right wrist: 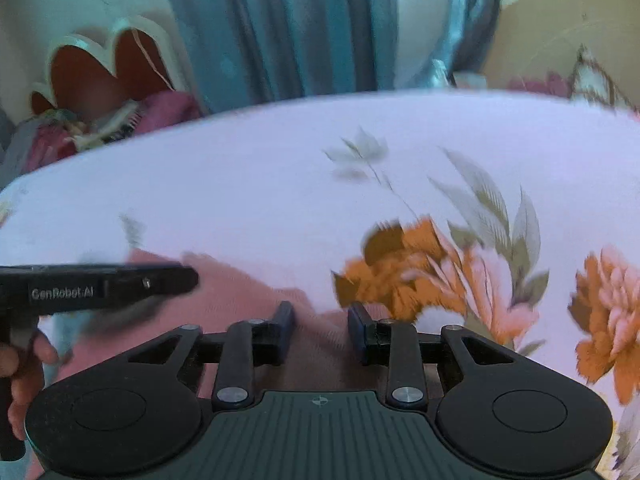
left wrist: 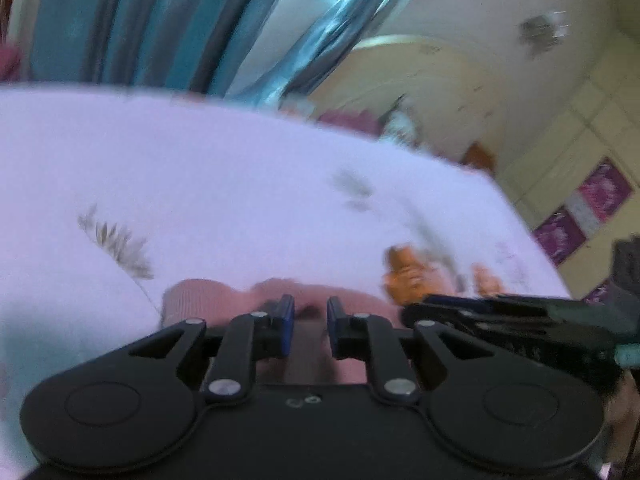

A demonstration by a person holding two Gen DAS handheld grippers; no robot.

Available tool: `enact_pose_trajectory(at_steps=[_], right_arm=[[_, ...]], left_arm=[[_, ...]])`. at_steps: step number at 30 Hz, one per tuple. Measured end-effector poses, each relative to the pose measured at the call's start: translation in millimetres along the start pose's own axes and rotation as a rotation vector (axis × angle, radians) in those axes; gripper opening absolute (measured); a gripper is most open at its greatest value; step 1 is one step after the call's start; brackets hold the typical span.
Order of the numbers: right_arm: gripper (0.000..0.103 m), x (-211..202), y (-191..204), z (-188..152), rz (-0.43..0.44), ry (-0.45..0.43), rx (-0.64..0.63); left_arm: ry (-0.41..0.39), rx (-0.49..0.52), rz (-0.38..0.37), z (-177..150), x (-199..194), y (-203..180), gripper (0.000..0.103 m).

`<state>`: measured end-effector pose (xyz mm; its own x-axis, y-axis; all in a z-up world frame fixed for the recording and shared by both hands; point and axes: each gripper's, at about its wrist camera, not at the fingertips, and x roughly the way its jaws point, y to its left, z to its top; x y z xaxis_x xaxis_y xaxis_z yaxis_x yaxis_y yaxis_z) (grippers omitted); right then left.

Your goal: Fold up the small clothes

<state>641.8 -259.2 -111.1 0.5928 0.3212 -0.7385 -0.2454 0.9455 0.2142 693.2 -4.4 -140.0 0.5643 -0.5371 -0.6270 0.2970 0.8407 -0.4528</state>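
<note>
A small pink knit garment [left wrist: 212, 298] lies on a white bedsheet with a flower print [left wrist: 224, 184]. My left gripper [left wrist: 311, 320] is open just above the garment's near part, with pink cloth showing between its blue-padded fingers. In the right wrist view the same pink garment [right wrist: 240, 292] lies low and left, and my right gripper [right wrist: 320, 330] is open over its right edge. The left gripper also shows from the side in the right wrist view [right wrist: 112, 286], and the right gripper in the left wrist view [left wrist: 500, 312]. Both views are blurred.
Teal curtains [right wrist: 280, 24] hang behind the bed. Crumpled coloured cloth [right wrist: 120, 120] lies past the bed's far left edge. A pale yellow wall with purple tiles [left wrist: 592, 200] stands to the right. The sheet carries orange flowers [right wrist: 420, 268].
</note>
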Motion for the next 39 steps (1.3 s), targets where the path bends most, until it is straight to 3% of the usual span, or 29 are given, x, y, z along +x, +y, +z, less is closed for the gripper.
enact_pose_trajectory(at_steps=[2,3,5,8,12,17,19,20,22,23,25,28,29,30,32,35,39], right_arm=[[0.031,2.1,8.5,-0.9,0.043,-0.018,-0.02],[0.031,14.6,11.6,-2.8,0.028,0.027,-0.033],[0.032,27.8,13.5,-5.6,-0.031,0.037,-0.065],[0.032,16.8,6.3,-6.2,-0.047,0.035,-0.008],[0.032,-40.2,4.3,-27.6,0.02,-0.002,-0.039],[0.033,-119.4,-34.8,-85.3,0.121,0.014,0.154],[0.048,-139.2,-43.2,-111.1,0.144,0.018,0.216],[0.063,-147.8,-39.4,-120.4,0.137,0.013,0.232],[0.064,-166.3,-38.9,-136.8,0.133,-0.014,0.242],[0.063,-176.2,-37.6,-143.0,0.145,-0.021,0.257],[0.045,-177.2,-35.4,-152.8,0.183,0.001,0.271],[0.042,-167.0,-22.3,-162.4,0.208,0.049,0.242],[0.033,-162.5,-18.0,-166.7,0.212,0.067,0.227],[0.003,-154.9,-12.6,-169.6,0.187,0.094,0.2],[0.003,-147.0,-14.2,-171.1,0.152,0.095,0.176],[0.002,-170.0,-31.7,-170.7,0.114,0.058,0.205],[0.003,-165.0,-39.7,-179.0,0.059,0.11,0.176]], left_arm=[[0.066,-0.011,0.016,-4.0,14.5,-0.4,0.016],[0.086,-0.014,0.025,-4.7,23.0,1.2,0.018],[0.089,-0.025,0.016,-2.0,24.4,2.7,0.018],[0.049,-0.004,-0.012,-6.7,-1.0,0.9,0.018],[0.0,0.045,-0.055,-40.7,-68.9,-1.1,0.018],[0.01,0.054,-0.05,-99.8,-127.9,-20.3,0.018],[0.017,0.032,-0.018,-118.9,-138.8,-23.1,0.018],[0.014,0.016,-0.011,-126.5,-144.2,-22.8,0.018],[0.012,-0.007,0.015,-136.3,-148.0,-23.4,0.02],[0.013,-0.011,0.035,-138.7,-147.3,-24.7,0.021],[0.004,-0.016,0.053,-138.2,-147.5,-28.5,0.018],[0.017,0.025,0.087,-140.8,-145.6,-39.8,0.018],[0.029,0.049,0.102,-143.3,-142.4,-42.8,0.018],[0.033,0.048,0.103,-144.2,-140.6,-43.3,0.018],[0.04,0.048,0.081,-140.5,-138.6,-48.5,0.018],[0.092,0.114,0.085,-142.4,-123.5,-66.1,0.019],[0.083,0.076,0.074,-140.0,-126.6,-66.7,0.019]])
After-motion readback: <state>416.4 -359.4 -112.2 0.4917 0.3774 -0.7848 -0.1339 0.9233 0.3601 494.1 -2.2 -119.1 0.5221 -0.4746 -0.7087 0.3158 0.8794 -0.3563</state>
